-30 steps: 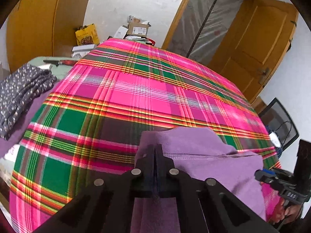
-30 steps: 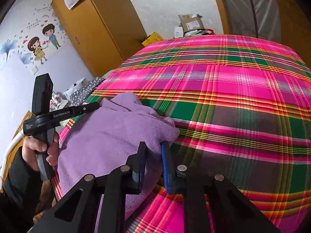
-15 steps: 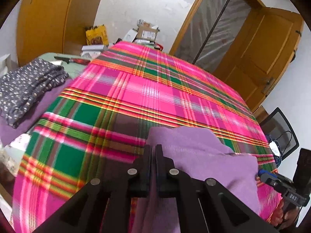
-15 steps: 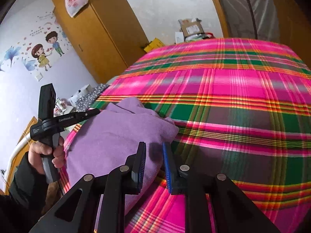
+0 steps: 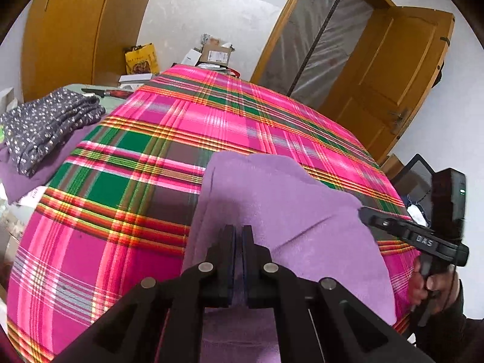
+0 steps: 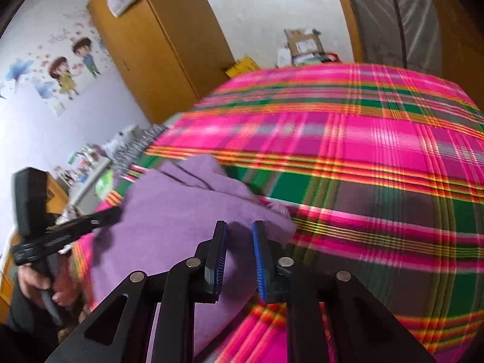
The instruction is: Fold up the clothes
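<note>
Right now the purple garment (image 5: 272, 205) lies bunched at the near edge of the bed (image 5: 127, 181), on the pink and green plaid cover, with its lower part draping off the edge toward the person. It looks like soft, fleecy cloth, doubled over in thick rounded layers with a diagonal crease across the top; whether it is part folded or just gathered I cannot tell. Its long axis seems to run from the near edge out toward the middle of the bed. The left claw (image 5: 238, 233) sits over the garment's near left part, its jaws closed with cloth right at the tips, so I judge it is gripping the garment. The right claw (image 6: 239, 227) stands open, its blue pads (image 6: 259, 257) apart, over the garment's right-hand corner; the cloth lies just below and ahead of it, and I see no pinch. Both claws are at the garment; by my reading the left has the hold and the right must close on that corner before any fold can be drawn. Off to the left, a dark dotted cloth (image 5: 45, 124) lies folded on another purple piece beside the bed.
</note>
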`<action>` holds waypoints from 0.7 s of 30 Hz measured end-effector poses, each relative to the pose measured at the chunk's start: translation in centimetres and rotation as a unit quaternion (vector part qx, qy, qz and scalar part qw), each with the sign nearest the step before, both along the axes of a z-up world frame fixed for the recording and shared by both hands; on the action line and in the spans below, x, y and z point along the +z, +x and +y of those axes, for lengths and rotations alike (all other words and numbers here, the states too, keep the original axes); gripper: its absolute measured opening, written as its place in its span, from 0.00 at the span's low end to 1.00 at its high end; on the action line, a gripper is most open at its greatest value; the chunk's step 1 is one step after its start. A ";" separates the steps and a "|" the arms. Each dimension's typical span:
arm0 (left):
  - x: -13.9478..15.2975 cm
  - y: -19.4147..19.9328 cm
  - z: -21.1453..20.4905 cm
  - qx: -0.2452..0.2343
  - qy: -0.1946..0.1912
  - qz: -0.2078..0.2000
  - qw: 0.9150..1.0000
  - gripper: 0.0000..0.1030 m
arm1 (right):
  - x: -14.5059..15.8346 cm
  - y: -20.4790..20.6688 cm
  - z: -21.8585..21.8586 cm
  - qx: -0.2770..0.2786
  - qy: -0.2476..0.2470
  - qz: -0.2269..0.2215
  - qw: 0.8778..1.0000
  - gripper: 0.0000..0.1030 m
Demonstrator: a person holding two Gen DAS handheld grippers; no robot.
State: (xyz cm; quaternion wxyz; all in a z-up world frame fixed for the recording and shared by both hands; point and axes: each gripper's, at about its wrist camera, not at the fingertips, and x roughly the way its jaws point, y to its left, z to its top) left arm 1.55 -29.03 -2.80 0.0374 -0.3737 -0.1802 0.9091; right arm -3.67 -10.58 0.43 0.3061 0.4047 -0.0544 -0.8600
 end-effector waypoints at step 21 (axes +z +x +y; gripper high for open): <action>-0.7 0.9 -0.6 0.000 0.026 0.007 1.000 0.04 | 0.1 0.3 -0.3 -0.005 0.012 0.005 1.000 0.17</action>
